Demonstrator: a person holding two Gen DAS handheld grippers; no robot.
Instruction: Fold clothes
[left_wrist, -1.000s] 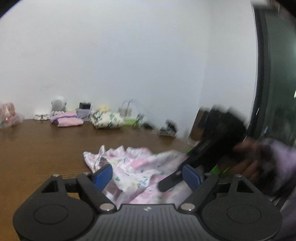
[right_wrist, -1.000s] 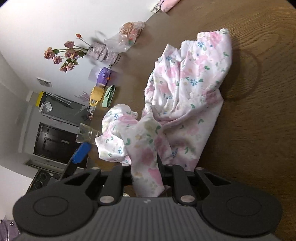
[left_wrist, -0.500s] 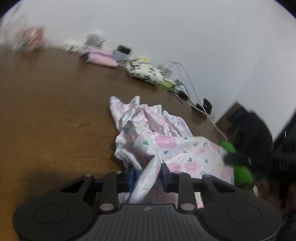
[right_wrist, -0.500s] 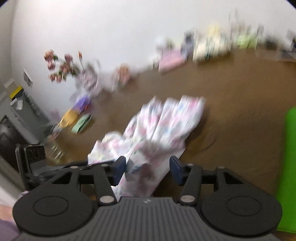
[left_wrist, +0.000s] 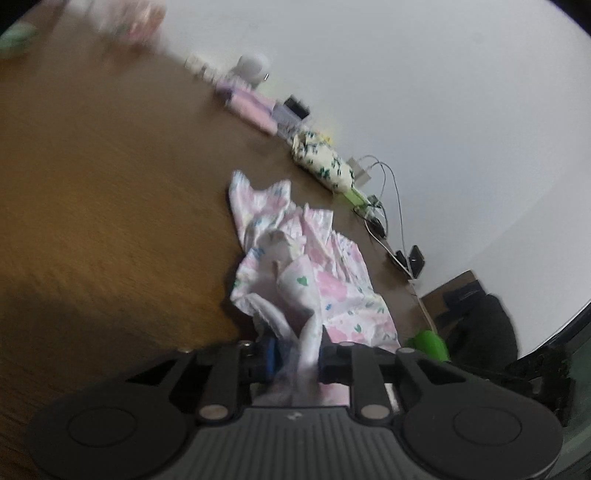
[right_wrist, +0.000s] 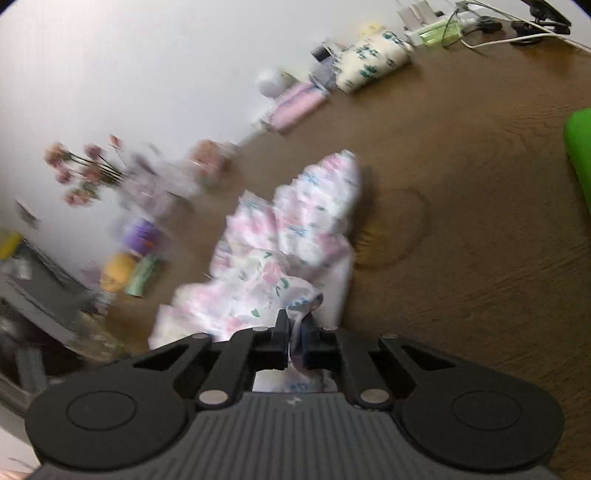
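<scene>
A crumpled white garment with pink flowers (left_wrist: 314, 269) lies on the brown wooden table (left_wrist: 103, 206). In the left wrist view my left gripper (left_wrist: 295, 350) is shut on a bunched edge of the garment, which rises between the fingers. The right wrist view shows the same floral garment (right_wrist: 280, 251) stretching away from my right gripper (right_wrist: 295, 332), whose fingers are shut on a fold of it. Both views are motion-blurred.
Folded clothes (left_wrist: 321, 166) and a pink bundle (left_wrist: 255, 110) line the table's far edge by the white wall, with cables and chargers (left_wrist: 380, 218). Flowers (right_wrist: 81, 170), small containers (right_wrist: 129, 269) and something green (right_wrist: 580, 147) lie around the garment.
The left gripper went from open above the garment to shut on it. The right gripper let go of one fold, opened, then shut on another. Both views have tilted.
</scene>
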